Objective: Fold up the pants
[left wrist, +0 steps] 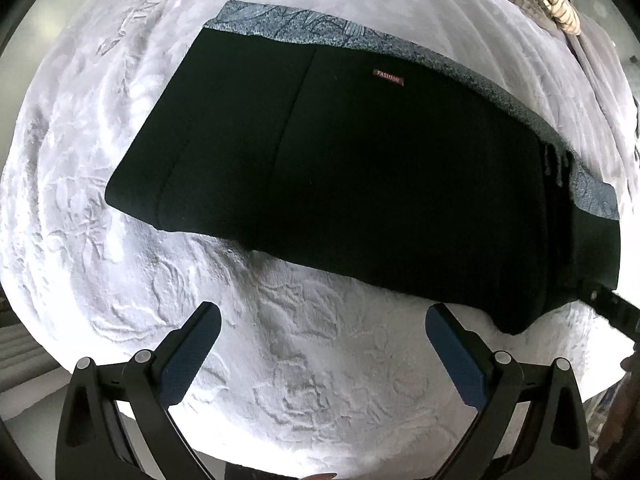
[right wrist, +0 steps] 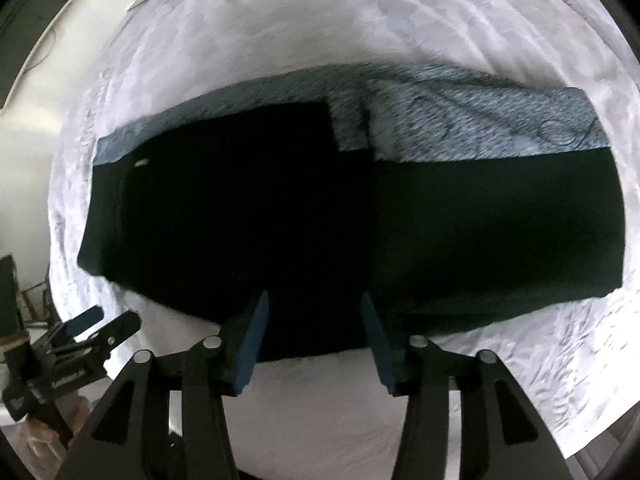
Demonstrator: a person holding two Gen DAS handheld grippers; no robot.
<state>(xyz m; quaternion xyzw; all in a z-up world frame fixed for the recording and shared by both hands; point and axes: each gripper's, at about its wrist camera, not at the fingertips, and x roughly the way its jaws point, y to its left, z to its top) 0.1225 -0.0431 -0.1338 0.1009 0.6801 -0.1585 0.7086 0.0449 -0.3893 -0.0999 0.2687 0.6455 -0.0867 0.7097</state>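
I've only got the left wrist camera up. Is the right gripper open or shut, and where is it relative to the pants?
Observer: Open. The right gripper has its jaws apart and points at the near edge of the black pants, roughly mid-length.
Operator: Has it got any fabric?
Observer: Nothing is clamped. The blue pads stand apart with the pants' edge showing between them. The picture is too blurred to tell whether they touch it.
Operator: What's at the pants' right end?
Observer: The grey-blue patterned fabric along the far side gets much wider there, with a stepped overlap.
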